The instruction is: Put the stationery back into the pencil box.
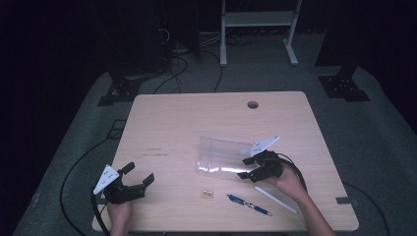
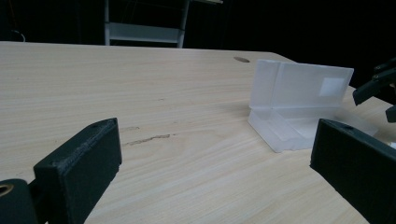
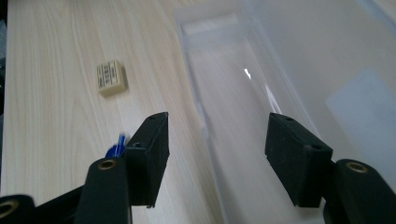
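Table [image 1: 167, 123]: pale wood, most of its top bare; a cable hole [image 1: 253, 104] near the far edge; dark floor all round, so anything pushed past an edge drops.

Clear plastic case [image 1: 223, 156]: lies open right of centre, tray flat on the wood, lid standing up behind it like a wall; judged to be left open so the small items can be dropped in from the near side; the lid blocks any approach from the far side, so entry is from above or from the front; well clear of every table edge.

Right gripper [image 1: 249, 168]: at the case's right end, jaws spread wide with nothing pressed between them; in the right gripper view the near wall of the tray runs between the two jaws but neither pad touches it; judged a loose straddle, not a grip.

Left gripper [image 1: 138, 178]: near the front left corner, jaws apart and empty, facing the case across bare wood; plenty of free run toward the centre.

White pen [image 1: 276, 199]: beside the right wrist, close to the front edge; little margin there.

Blue pen [image 1: 249, 204]: just left of the white one, angled, also near the front edge.

Eraser [image 1: 207, 194]: small, tan, between the case and the front edge; open room on all sides.
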Motion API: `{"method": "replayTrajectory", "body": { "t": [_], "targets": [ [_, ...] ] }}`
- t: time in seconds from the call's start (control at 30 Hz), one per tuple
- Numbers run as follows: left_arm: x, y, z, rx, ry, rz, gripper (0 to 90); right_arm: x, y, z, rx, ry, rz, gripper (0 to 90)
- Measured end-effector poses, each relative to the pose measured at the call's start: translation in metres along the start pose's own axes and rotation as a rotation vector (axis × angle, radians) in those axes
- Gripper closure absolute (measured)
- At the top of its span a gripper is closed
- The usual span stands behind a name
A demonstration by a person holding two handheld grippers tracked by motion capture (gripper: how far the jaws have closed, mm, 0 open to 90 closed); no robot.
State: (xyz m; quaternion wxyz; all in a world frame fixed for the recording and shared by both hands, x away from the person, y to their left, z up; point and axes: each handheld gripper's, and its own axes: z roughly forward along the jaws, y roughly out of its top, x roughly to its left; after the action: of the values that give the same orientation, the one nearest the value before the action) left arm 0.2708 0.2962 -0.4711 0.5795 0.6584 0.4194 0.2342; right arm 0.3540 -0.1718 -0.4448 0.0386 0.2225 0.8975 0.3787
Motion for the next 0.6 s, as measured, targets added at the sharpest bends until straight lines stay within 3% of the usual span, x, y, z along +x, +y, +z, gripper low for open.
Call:
{"method": "replayTrajectory", "body": {
  "t": [0.43, 0.6],
  "targets": [
    [0.001, 0.001, -0.006, -0.008, 0.026, -0.003, 1.1, 0.003, -0.025, -0.025, -0.035, -0.016, 0.038, 36.7],
    [0.003, 0.0, -0.008, -0.02, 0.039, -0.018, 1.1, 0.002, -0.036, -0.027, -0.024, -0.024, 0.058, 35.4]
  ]
}}
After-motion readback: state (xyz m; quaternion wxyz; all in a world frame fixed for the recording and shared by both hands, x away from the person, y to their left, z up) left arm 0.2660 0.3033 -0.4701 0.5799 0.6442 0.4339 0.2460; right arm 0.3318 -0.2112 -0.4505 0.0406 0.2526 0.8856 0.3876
